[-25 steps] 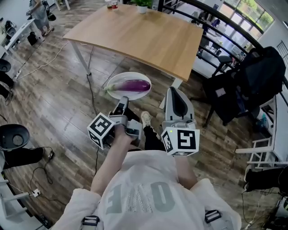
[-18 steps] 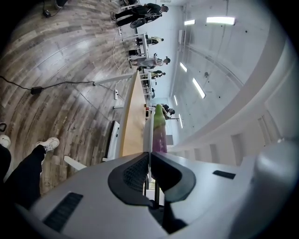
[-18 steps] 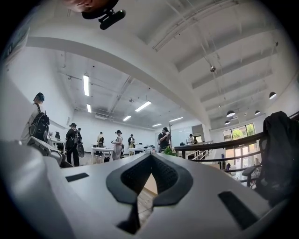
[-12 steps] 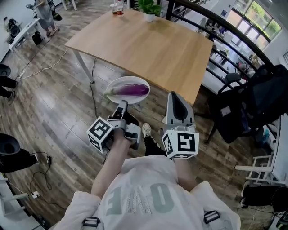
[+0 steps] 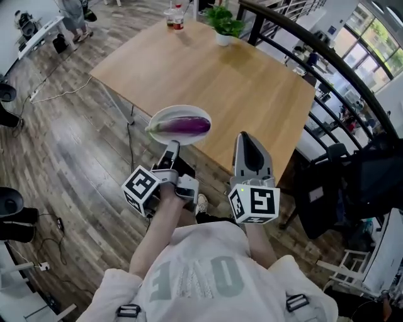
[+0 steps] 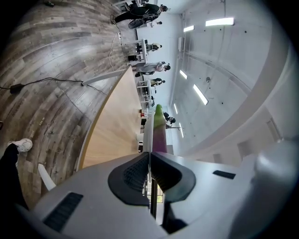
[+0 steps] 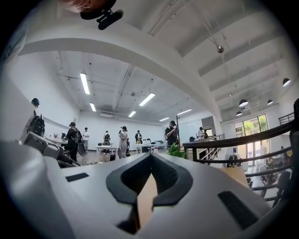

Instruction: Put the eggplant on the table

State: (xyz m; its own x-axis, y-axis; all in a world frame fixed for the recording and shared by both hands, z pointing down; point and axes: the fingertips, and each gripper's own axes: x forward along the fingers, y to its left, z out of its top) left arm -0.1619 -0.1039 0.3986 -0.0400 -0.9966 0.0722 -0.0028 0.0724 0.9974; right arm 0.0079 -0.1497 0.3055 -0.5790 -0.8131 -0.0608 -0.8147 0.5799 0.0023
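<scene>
A purple eggplant [image 5: 184,126] lies on a white plate [image 5: 165,116] that hangs level over the near edge of the light wooden table [image 5: 239,82]. My left gripper [image 5: 171,148] is shut on the plate's near rim. In the left gripper view the plate [image 6: 149,128] shows edge-on between the pinched jaws of the left gripper [image 6: 149,152], with the eggplant [image 6: 160,133] on its right side. My right gripper [image 5: 247,139] is shut with nothing in it, to the right of the plate at the table's edge. Its closed tips [image 7: 150,157] point level across the room.
A potted plant [image 5: 223,25] and small bottles [image 5: 174,17] stand at the table's far end. A black railing [image 5: 327,56] runs along the right. A dark chair [image 5: 359,179] stands at the right. Cables [image 5: 129,135] lie on the wooden floor.
Both grippers and the plate with the eggplant have come forward to the table. The plate, earlier over the floor, now hangs over the table's near edge.
</scene>
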